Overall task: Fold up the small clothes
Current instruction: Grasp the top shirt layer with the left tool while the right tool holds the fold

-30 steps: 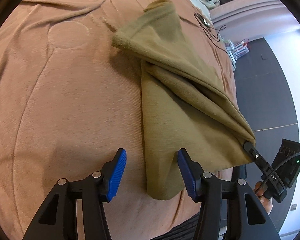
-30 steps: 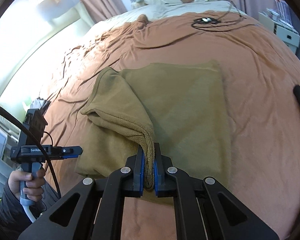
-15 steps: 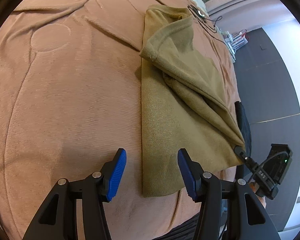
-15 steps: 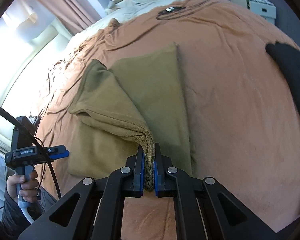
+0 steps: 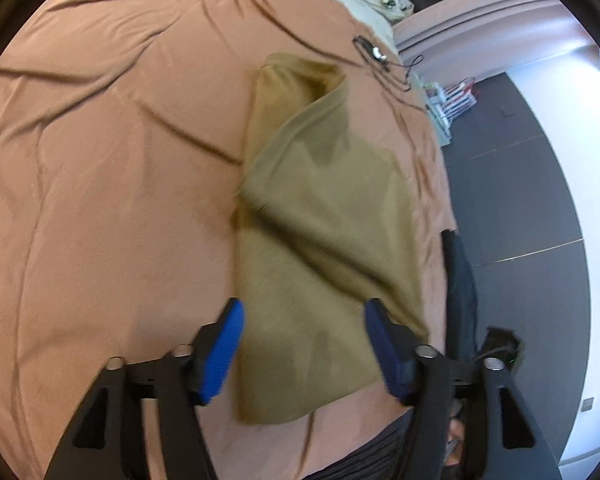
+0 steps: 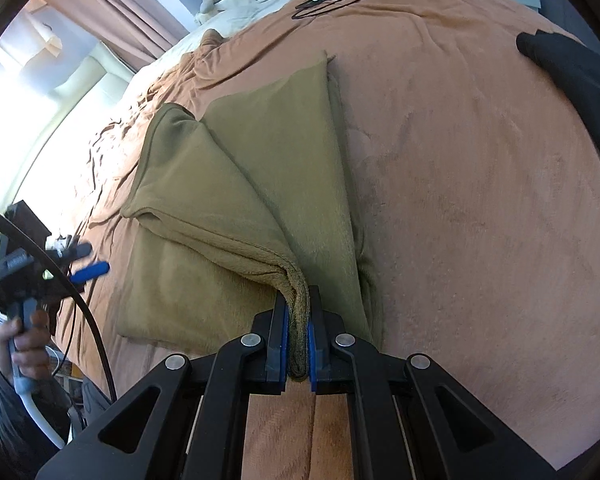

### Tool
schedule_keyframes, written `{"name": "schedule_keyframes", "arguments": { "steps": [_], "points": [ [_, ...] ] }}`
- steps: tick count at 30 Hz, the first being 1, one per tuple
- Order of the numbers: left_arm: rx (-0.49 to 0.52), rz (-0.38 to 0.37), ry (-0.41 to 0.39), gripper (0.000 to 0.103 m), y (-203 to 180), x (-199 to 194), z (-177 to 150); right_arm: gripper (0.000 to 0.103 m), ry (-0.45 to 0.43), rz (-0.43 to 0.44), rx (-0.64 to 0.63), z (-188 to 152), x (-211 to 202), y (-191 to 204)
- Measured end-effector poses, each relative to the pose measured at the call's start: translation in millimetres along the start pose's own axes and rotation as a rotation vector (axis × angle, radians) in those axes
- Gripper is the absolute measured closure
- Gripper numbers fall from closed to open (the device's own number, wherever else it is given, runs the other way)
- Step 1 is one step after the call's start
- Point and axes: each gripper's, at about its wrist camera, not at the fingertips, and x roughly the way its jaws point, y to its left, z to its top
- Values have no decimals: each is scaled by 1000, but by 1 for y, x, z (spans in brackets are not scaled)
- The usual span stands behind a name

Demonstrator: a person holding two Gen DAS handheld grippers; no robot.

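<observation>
Left wrist view: the left gripper [image 5: 302,350], its blue-padded jaws just widened and holding nothing, hovers over the near end of the olive-green fleece cloth [image 5: 320,216], which lies partly folded on the rust-brown bedspread [image 5: 100,168].

Right wrist view: the right gripper [image 6: 298,340] pinches a bunched corner of the cloth [image 6: 236,184], lifting a fold. A black garment [image 6: 572,76] lies well apart at the right.

Daylight floods in from the window [image 6: 40,92], blown out to white glare at the right-wrist view's left edge. The bed [image 6: 480,200] is evenly lit, with soft shadows in its creases. The left-wrist view is motion-blurred, smearing the cloth [image 5: 320,220]. Both fisheye views bend at the edges inside a black vignette.
</observation>
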Motion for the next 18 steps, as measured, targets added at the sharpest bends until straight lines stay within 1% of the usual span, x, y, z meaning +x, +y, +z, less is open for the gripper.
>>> {"name": "schedule_keyframes", "arguments": {
  "steps": [2,5,9,11,16,17,18],
  "points": [
    [0,-23,1,29,-7,6,6,99,-1,2,8,-2,1,-2],
    [-19,-62,27,29,-15,23,12,99,-6,-2,11,-4,1,-2],
    [-30,-73,68,29,-23,47,13,99,-8,-5,9,-5,3,-1],
    [-33,-68,81,29,-24,56,15,99,-9,-7,4,-6,3,0],
    [-43,-8,84,29,-23,78,21,99,-18,-1,3,-9,4,-1],
    [-49,-8,82,31,-21,79,21,99,-20,1,2,-10,4,-1],
    [-57,0,74,34,-19,81,23,99,-23,2,0,-12,4,-1]
  ]
}}
